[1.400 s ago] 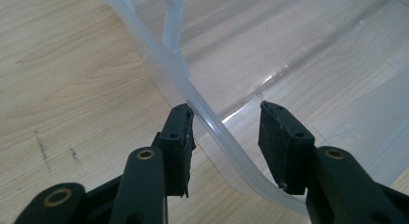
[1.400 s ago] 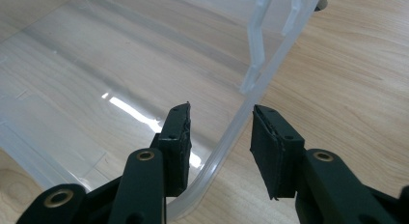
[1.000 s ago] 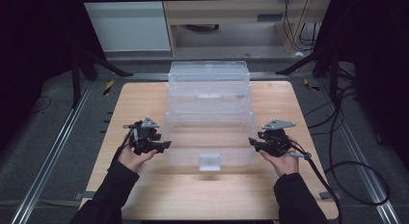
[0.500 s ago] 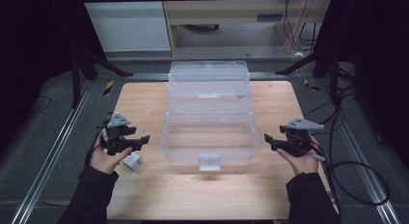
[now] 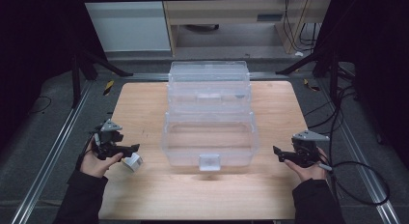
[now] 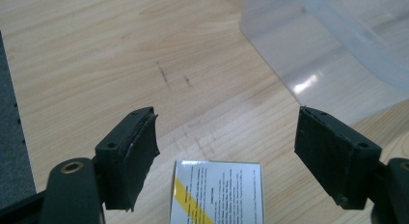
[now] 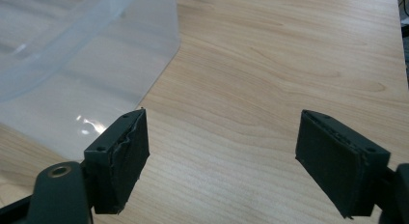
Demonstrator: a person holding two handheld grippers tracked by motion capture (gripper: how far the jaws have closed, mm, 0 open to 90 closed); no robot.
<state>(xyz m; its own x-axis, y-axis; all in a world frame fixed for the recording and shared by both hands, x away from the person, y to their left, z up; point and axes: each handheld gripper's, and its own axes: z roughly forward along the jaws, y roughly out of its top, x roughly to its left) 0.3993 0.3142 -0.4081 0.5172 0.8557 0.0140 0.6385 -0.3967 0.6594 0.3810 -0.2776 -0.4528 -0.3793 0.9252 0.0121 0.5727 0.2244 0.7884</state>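
Clear plastic bin (image 5: 210, 142): rectangular, glossy, see-through walls, rounded corners, small frosted latch tab on its near wall. It sits mid-table on the pale wood-grain tabletop (image 5: 144, 108), with its hinged lid section (image 5: 208, 84) standing open behind it toward the far edge.

Small white card box (image 5: 131, 161) lies flat on the wood just left of the bin's near-left corner; in the left gripper view its printed face shows a yellow diagonal stripe and fine black text (image 6: 217, 192). Nothing lies between either gripper and the bin walls.

Left gripper (image 5: 134, 147): black, matte jaws with worn rubbery pads, held left of the bin and apart from it, pointing toward its left wall. The jaws have just been opening and stand wide, nothing between them; the card box sits just below and near them, untouched. The bin's corner shows ahead to the right in the left gripper view (image 6: 308, 55).

Right gripper (image 5: 276, 152): same build, right of the bin near its near-right corner, clear of the wall. Its jaws have also just been opening, wide, gripping nothing; bare wood sits between them, with the bin wall ahead-left (image 7: 87, 74).
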